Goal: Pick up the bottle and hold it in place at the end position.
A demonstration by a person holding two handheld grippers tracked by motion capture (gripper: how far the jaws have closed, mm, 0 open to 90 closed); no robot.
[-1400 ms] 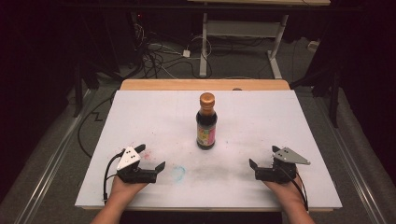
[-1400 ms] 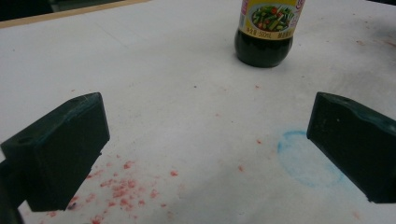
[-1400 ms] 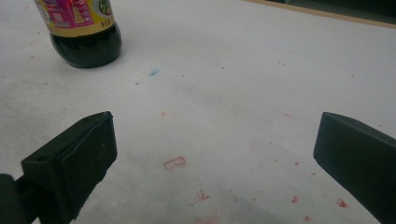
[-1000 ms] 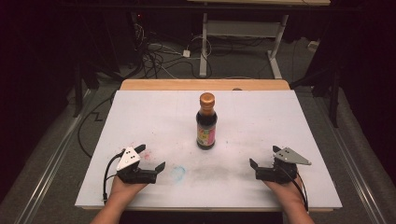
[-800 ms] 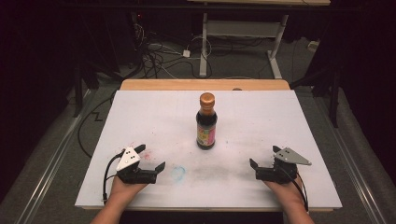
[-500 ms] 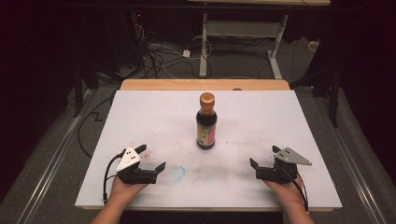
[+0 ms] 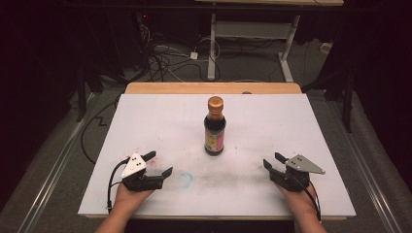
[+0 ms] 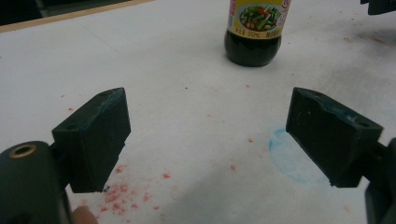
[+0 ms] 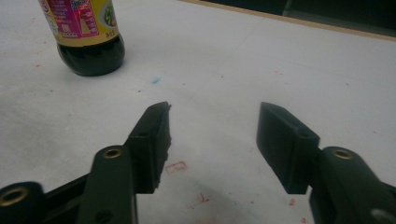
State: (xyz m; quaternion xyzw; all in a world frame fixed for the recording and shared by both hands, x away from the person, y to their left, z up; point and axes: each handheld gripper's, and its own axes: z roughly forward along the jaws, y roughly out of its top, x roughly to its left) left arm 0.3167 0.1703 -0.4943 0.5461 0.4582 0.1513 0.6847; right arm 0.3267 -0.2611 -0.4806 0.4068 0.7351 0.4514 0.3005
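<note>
A dark sauce bottle (image 7: 215,127) with an orange cap and a colourful label stands upright in the middle of the white table top (image 7: 145,116). My left gripper (image 7: 159,163) rests near the front left and points toward the middle; it is open. Its jaws have just been closing, with nothing between them. In the left gripper view the gripper (image 8: 208,135) frames bare table, and the bottle (image 8: 254,32) stands farther off. My right gripper (image 7: 272,160) sits at the front right, open, with jaws also just closing on nothing. In the right gripper view the gripper (image 9: 215,135) stands well short of the bottle (image 9: 86,35).
A faint blue ring stain (image 7: 185,180) and red specks (image 8: 126,193) mark the table top between the left gripper and the bottle. A wooden strip (image 7: 214,88) borders the far edge. Beyond it lie cables (image 7: 165,53) and a desk frame (image 7: 252,31) on the dark floor.
Both hands and the bottle stay where they were. Any narrowing of the jaws is too small to make out in the high view.
</note>
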